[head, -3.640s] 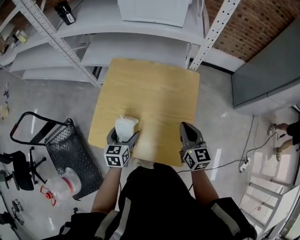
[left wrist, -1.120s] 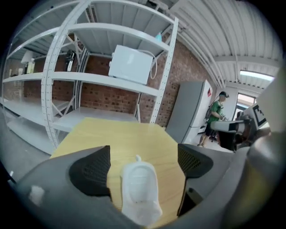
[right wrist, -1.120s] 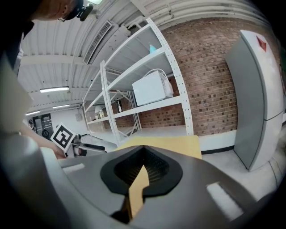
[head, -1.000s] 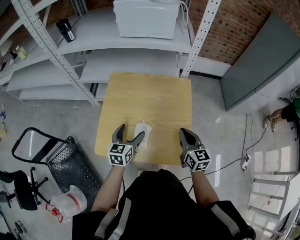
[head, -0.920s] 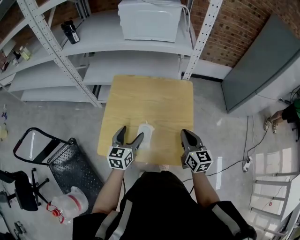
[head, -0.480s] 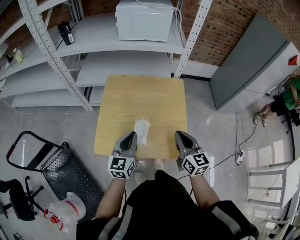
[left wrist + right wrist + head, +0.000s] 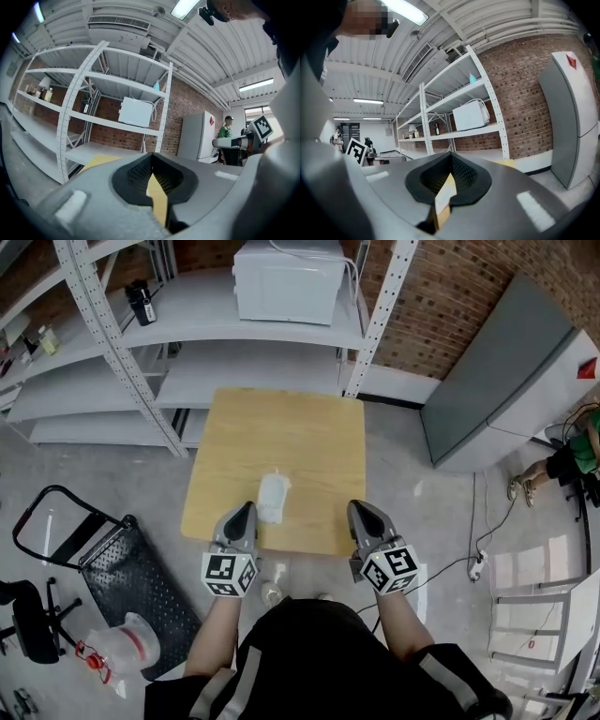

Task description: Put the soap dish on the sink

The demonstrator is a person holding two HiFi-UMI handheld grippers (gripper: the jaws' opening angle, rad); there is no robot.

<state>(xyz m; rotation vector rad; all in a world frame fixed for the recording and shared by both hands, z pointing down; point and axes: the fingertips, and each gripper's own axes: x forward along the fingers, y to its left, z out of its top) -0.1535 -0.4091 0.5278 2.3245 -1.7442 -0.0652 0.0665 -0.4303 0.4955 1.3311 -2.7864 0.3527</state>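
Left gripper (image 7: pixel 243 510), right gripper (image 7: pixel 357 509): both closed, empty. Soap dish (image 7: pixel 273 498) just farther out, between them. Likely light, stiff, slick; pinch across rim.

The soap dish (image 7: pixel 272 497) is too small for detail; the left edge crops the chair (image 7: pixel 28 620).

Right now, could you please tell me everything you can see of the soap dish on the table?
The soap dish is white, oblong and looks like plastic, with one small projection at its far end; finer detail is too small to tell. It lies flat on the wooden table, near the front edge and left of the middle, with its long side running away from the person. Only the table touches it. The left tool, shut and empty, is just beside its near left corner and does not hold it.
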